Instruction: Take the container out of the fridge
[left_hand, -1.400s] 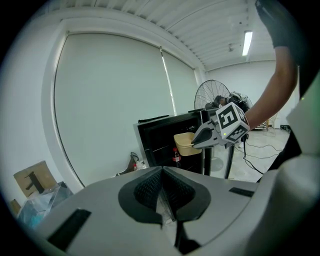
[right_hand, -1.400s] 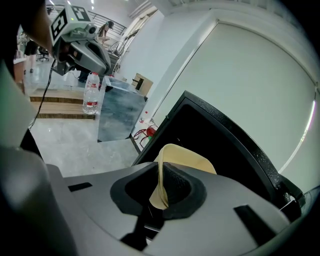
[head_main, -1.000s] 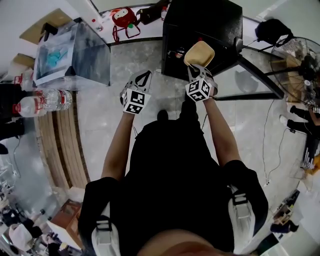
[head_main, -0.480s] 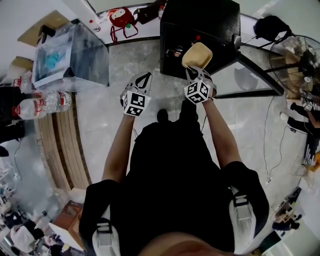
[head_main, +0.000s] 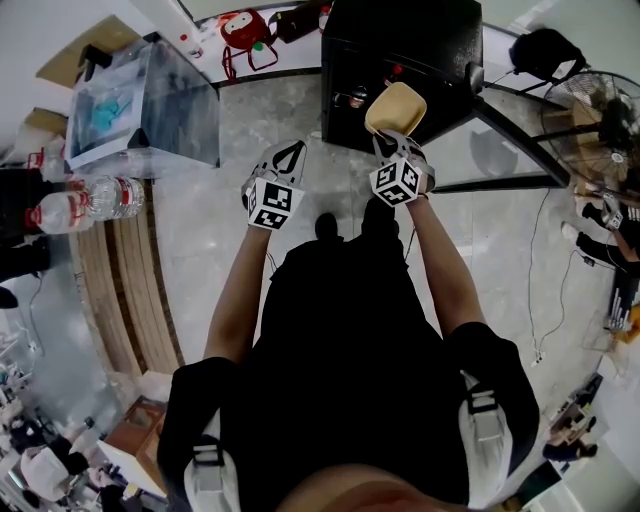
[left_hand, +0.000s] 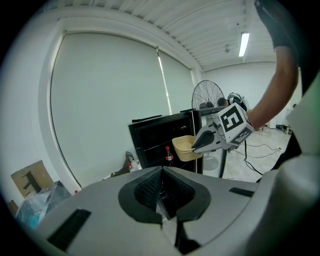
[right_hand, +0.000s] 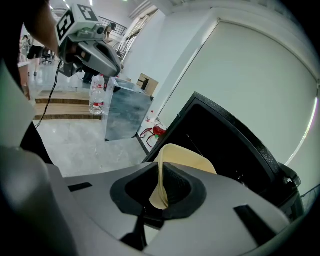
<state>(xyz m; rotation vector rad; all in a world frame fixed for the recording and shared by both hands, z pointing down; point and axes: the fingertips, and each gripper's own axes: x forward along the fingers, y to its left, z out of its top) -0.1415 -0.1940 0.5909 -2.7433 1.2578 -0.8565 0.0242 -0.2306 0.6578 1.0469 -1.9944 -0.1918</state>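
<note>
A beige plastic container (head_main: 396, 107) hangs in front of the open black fridge (head_main: 420, 35), just outside its dark interior. My right gripper (head_main: 390, 140) is shut on the container's near rim; in the right gripper view the thin rim (right_hand: 160, 182) stands pinched between the pads. My left gripper (head_main: 287, 152) hovers to the left over the floor, shut, with nothing in it (left_hand: 161, 172). From the left gripper view the container (left_hand: 185, 148) shows at the fridge's front, with a cola bottle (left_hand: 168, 153) on a shelf inside.
The fridge's glass door (head_main: 500, 150) stands swung open to the right. A grey translucent box (head_main: 150, 105) sits left of the fridge, water bottles (head_main: 85, 205) lie on a wooden step, a red bag (head_main: 245, 35) rests by the wall, and a fan (head_main: 600, 110) stands at the right.
</note>
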